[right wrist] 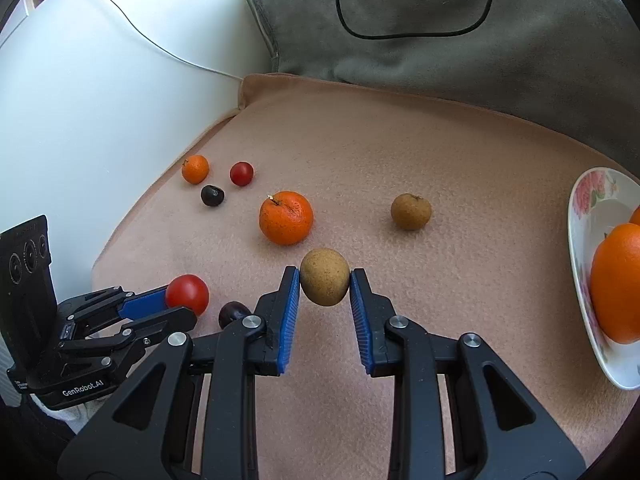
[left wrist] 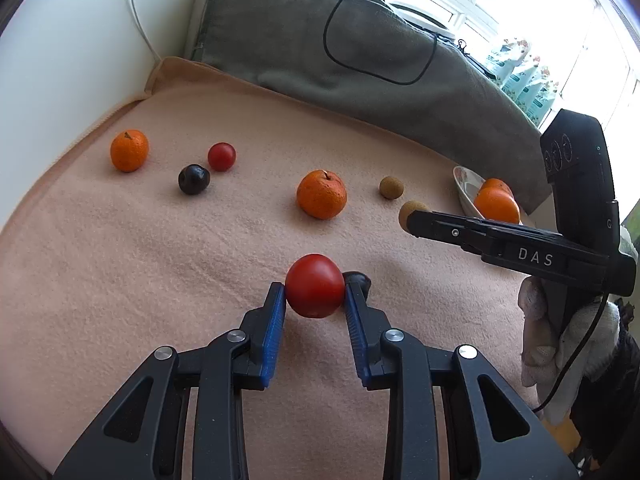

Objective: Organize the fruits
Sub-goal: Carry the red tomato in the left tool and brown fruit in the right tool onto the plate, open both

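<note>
on the pink blanket (right wrist: 400, 140) both grippers are busy: the left gripper (left wrist: 315, 300) has its blue pads pinching a red tomato (left wrist: 315, 286), and the right gripper (right wrist: 325, 292) pinches a brown round fruit (right wrist: 325, 282) between its pads; both fruits look just off the cloth, though i can't be sure. at the right edge sits a flowered plate (right wrist: 592, 200) already holding two oranges (right wrist: 618, 280), so the sorting looks begun but far from done. left on the blanket are a big orange (right wrist: 286, 218), another brown fruit (right wrist: 411, 211), a small orange (right wrist: 195, 169), a small red fruit (right wrist: 241, 173), a dark plum (right wrist: 212, 195) near it, and a second dark fruit (right wrist: 233, 313) just beside the held tomato. i'd judge about a third handled, counting the two in hand.
</note>
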`<state>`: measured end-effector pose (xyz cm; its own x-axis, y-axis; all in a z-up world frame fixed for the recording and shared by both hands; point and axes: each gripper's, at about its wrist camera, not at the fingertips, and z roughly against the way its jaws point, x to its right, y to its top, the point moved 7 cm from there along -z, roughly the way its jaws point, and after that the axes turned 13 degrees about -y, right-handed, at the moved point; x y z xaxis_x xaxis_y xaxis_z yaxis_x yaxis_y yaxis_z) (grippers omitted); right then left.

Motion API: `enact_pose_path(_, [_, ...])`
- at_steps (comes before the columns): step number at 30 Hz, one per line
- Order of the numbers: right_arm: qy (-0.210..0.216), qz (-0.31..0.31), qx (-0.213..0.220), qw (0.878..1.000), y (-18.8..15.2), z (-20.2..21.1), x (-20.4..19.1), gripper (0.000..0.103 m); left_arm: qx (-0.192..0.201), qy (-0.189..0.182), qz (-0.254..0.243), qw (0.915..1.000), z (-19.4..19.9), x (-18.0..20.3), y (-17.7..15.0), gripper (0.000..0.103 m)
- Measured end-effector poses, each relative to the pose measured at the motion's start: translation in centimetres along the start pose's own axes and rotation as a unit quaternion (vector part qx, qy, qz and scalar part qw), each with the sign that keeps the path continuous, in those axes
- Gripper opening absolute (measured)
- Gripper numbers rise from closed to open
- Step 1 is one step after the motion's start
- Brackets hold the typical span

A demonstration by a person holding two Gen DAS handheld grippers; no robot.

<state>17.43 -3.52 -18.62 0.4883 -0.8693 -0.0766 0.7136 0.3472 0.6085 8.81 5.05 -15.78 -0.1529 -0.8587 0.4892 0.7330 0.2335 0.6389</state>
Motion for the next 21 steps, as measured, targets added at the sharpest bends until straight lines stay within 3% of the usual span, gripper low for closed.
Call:
enact_pose_path(10, [-0.021,-0.054,0.039,0.998,-1.9,5.9,4.9,0.027,0.005,-0.034,-0.016,0.9993,-0.6,2.9,1.3,0.029])
enact_pose_path(21, [-0.084,-0.101,0.074,0.988,-4.0,11.2,12.3,0.027,-0.007,-0.085,-0.057,0.9947,-3.9,7.9,3.4,0.029])
